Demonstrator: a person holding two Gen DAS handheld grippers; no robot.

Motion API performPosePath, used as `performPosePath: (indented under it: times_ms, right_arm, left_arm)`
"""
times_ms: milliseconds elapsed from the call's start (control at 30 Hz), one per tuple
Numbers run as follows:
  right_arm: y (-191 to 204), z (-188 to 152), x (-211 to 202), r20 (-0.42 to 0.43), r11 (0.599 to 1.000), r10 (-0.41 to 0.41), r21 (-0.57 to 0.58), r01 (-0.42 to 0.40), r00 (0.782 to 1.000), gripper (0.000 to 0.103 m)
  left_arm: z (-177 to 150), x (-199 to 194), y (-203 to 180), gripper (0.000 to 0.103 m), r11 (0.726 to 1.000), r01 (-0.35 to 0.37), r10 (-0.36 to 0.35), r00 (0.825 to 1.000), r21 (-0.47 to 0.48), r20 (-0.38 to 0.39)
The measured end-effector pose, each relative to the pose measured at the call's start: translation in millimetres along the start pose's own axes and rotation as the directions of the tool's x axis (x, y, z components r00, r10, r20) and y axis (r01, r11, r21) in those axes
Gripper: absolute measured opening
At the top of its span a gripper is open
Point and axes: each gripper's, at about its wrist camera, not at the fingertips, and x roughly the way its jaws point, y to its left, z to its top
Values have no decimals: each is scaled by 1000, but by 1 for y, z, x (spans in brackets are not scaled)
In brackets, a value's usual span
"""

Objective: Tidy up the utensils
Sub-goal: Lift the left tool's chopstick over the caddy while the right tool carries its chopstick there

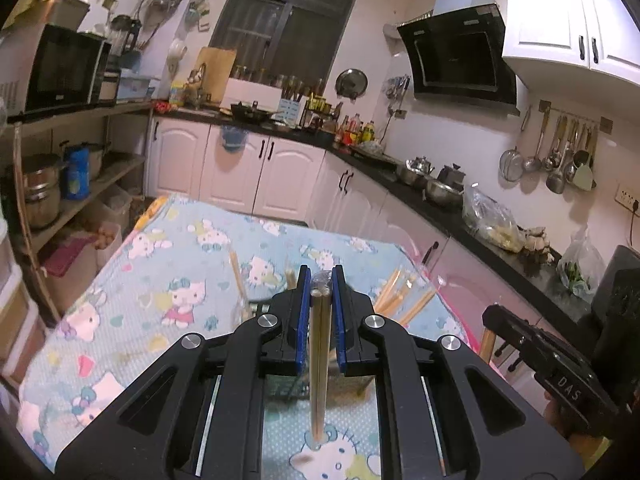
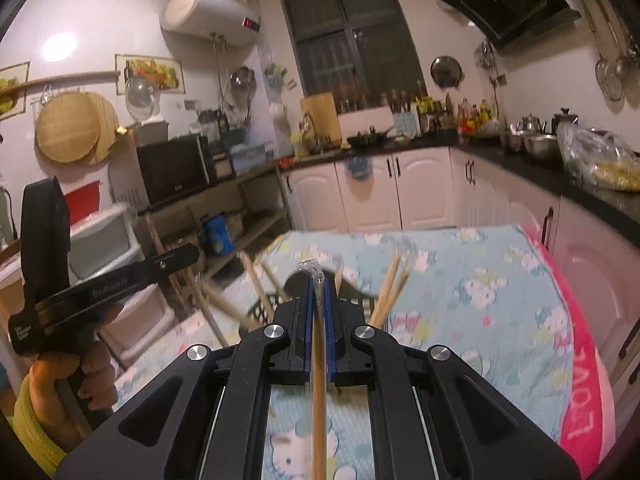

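My left gripper is shut on a pair of wooden chopsticks in a clear wrapper; they hang down toward the camera above the table. My right gripper is shut on another wrapped chopstick pair. Below both grippers stands a dark holder with several chopsticks sticking up out of it; these also show in the left wrist view. The other hand-held gripper shows at the left of the right wrist view and at the right of the left wrist view.
The table has a blue cartoon-cat cloth with a pink edge. White cabinets and a black counter with pots and bags run behind and to the right. Shelves with a microwave stand left.
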Motion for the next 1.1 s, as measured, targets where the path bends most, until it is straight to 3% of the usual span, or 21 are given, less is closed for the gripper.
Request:
performPosePath:
  times_ms: [300,567,833,1100]
  right_arm:
    - [-7,39,6,126,1000,-27,9,26,992,6]
    - [-10,68,17,234,997,-74,-14,80,969,6]
    - [-21,86,36,314,992,-125,7,129,941,6]
    - [-27,84,58,376,981,-183,14,192,908,6]
  left_arm:
    - [32,0,-11,5,1000,2,-4,997,24,76]
    - [55,3,-15,5,998,-50,42,987,45,154]
    - [60,9,-2,5,992,-122,114,973,30,203]
    - [50,23,10,5,991,-136,132,968,2,213]
